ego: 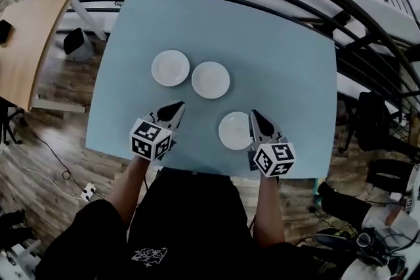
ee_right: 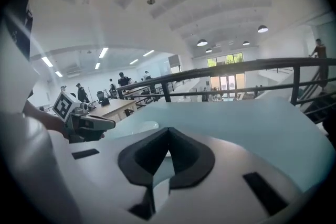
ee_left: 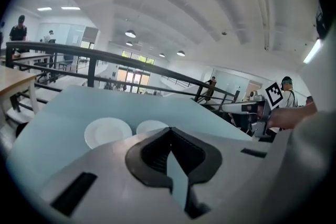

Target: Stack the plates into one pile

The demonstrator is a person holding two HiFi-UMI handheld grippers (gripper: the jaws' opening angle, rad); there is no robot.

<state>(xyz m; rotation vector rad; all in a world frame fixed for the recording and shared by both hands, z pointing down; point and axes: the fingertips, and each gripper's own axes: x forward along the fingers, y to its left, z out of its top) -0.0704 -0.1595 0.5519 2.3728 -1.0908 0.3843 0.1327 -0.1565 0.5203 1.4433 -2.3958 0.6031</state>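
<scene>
Three white plates lie on the light blue table (ego: 282, 62). Two sit side by side at mid-table, the left plate (ego: 170, 67) (ee_left: 107, 132) and the middle plate (ego: 210, 79) (ee_left: 152, 127). The third plate (ego: 233, 130) lies apart, near the front edge. My left gripper (ego: 176, 109) (ee_left: 169, 131) is over the table in front of the left plate, shut and empty. At the right rim of the near plate is my right gripper (ego: 255, 117) (ee_right: 168, 131), shut with nothing in it. I cannot tell whether it touches the plate.
A black metal railing (ego: 308, 3) curves round the far and right sides of the table. A wooden table (ego: 29, 42) stands at the left. Cables and a power strip (ego: 86, 192) lie on the wood floor. Other people stand far off.
</scene>
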